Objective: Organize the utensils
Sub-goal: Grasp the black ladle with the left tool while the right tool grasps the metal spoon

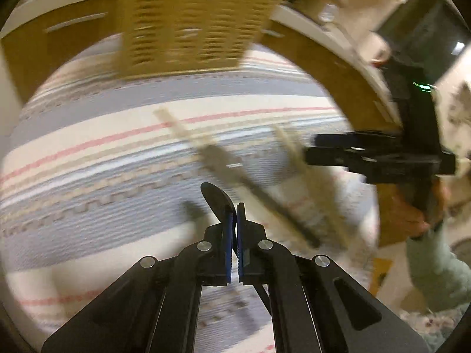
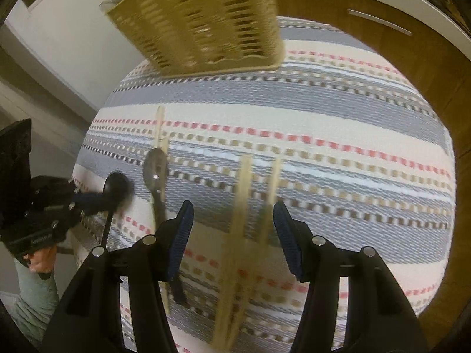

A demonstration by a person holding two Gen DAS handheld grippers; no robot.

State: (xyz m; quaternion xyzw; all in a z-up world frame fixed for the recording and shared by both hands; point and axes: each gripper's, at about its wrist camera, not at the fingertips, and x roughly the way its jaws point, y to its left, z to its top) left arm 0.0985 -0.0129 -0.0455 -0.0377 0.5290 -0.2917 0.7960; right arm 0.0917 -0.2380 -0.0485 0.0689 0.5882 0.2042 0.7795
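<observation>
My left gripper (image 1: 235, 214) is shut on a black spoon (image 1: 217, 198), held above the striped cloth; it also shows in the right wrist view (image 2: 116, 188). My right gripper (image 2: 232, 220) is open above two wooden utensils (image 2: 244, 194) lying on the cloth. A metal spoon (image 2: 155, 170) with a dark handle lies across a wooden stick (image 2: 160, 123) to the left. A tan slotted utensil basket (image 2: 203, 20) stands at the far side of the cloth; it also shows in the left wrist view (image 1: 194, 23).
The striped cloth (image 2: 338, 135) covers the table. Brown cabinet fronts with a white counter edge (image 2: 382, 23) lie beyond it. The right gripper body (image 1: 382, 153) and a hand show at the right of the left wrist view. Both views are blurred.
</observation>
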